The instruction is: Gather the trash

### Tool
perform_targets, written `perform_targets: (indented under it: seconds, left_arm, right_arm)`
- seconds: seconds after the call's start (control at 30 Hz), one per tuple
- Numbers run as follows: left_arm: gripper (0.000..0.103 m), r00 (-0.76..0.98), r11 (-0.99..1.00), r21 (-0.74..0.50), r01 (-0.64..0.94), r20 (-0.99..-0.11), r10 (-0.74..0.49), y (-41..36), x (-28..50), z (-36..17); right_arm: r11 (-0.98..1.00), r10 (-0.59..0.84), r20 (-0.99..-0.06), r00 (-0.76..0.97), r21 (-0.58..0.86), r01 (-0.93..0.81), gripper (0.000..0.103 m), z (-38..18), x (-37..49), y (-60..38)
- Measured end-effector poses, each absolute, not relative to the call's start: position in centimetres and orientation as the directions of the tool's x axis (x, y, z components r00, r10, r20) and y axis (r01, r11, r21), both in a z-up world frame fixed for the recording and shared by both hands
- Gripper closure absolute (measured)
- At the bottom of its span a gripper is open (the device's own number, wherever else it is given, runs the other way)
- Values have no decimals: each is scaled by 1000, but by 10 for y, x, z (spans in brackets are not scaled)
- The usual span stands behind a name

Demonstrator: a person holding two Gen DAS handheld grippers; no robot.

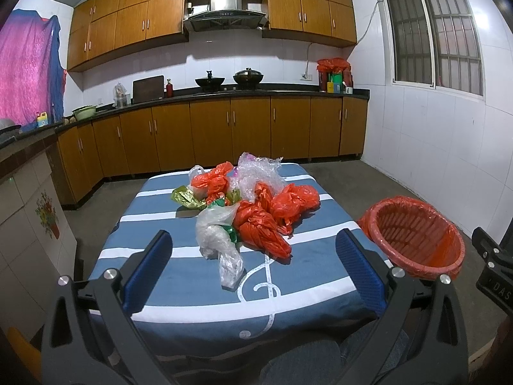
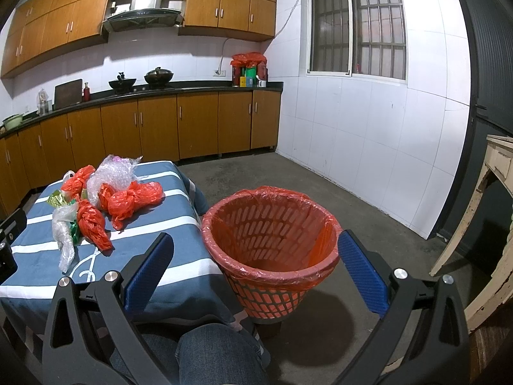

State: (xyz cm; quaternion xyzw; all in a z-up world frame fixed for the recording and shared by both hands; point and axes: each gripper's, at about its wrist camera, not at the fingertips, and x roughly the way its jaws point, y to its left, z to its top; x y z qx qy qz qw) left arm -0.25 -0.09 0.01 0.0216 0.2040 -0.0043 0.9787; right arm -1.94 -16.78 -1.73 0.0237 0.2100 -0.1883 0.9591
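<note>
A pile of trash (image 1: 247, 205) lies on a table with a blue and white striped cloth (image 1: 179, 292): several knotted orange plastic bags (image 1: 263, 227), a clear plastic bag (image 1: 218, 234), bubble wrap (image 1: 256, 173) and green and gold wrappers (image 1: 186, 197). A red basket lined with an orange bag (image 1: 416, 234) stands to the table's right. My left gripper (image 1: 253, 269) is open and empty, near the table's front edge, short of the pile. My right gripper (image 2: 256, 272) is open and empty, facing the basket (image 2: 272, 240). The pile also shows in the right wrist view (image 2: 96, 202).
Brown kitchen cabinets (image 1: 208, 134) and a dark counter with woks run along the far wall. A white tiled wall (image 2: 368, 147) is at the right. A pale wooden table (image 2: 493, 199) stands at the far right. My knees (image 2: 205, 353) are below the grippers.
</note>
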Motion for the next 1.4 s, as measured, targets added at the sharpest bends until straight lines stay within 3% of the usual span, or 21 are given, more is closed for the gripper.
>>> perform_targets:
  seconds: [1.4]
  left_arm:
    - [4, 911, 999, 35, 19, -412, -3, 0, 0, 0]
  right_arm:
    - [928, -352, -414, 840, -34, 372, 2, -20, -18, -169]
